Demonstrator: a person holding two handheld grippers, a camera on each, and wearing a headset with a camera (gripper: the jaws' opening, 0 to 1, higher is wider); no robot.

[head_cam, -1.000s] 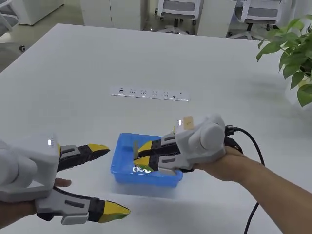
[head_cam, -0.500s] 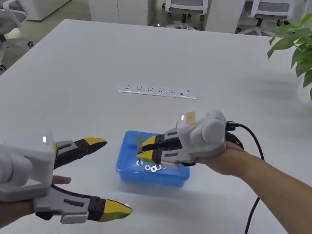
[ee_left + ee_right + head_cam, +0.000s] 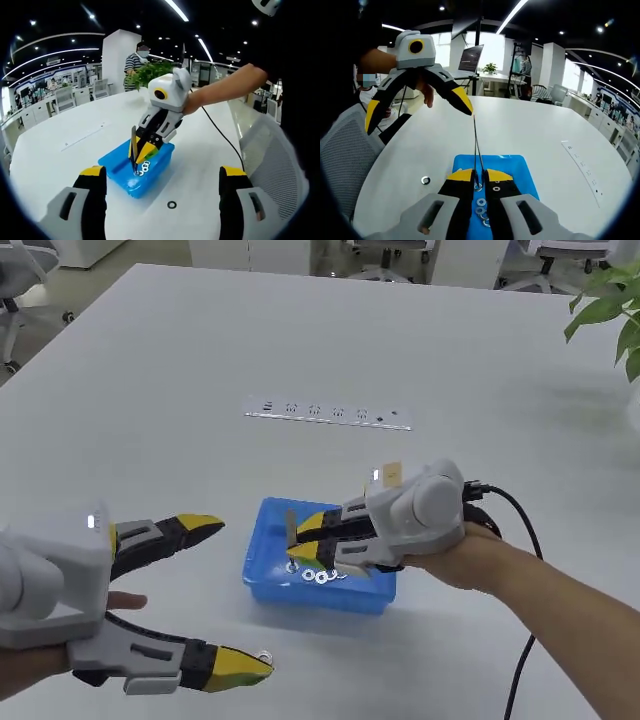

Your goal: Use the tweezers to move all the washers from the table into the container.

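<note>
Blue container (image 3: 320, 596) holds several washers (image 3: 320, 576). Right gripper (image 3: 318, 540) clamped on tweezers (image 3: 133, 150), tips down inside container. Left gripper (image 3: 238, 595) jaws spread, holding nothing. One loose washer (image 3: 171, 204) on table (image 3: 150, 390) near container. Power strip (image 3: 328, 414) markings too small to read.

R tongs (image 3: 300, 545) block container (image 3: 322, 597); table (image 3: 200, 360) beside it open, one washer (image 3: 171, 204).

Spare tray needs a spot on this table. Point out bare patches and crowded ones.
Bare: the table between the power strip and the blue container, and beyond the strip. Crowded: the container, with the right gripper and tweezers over it, and the near left, where the left gripper hovers by a washer.
</note>
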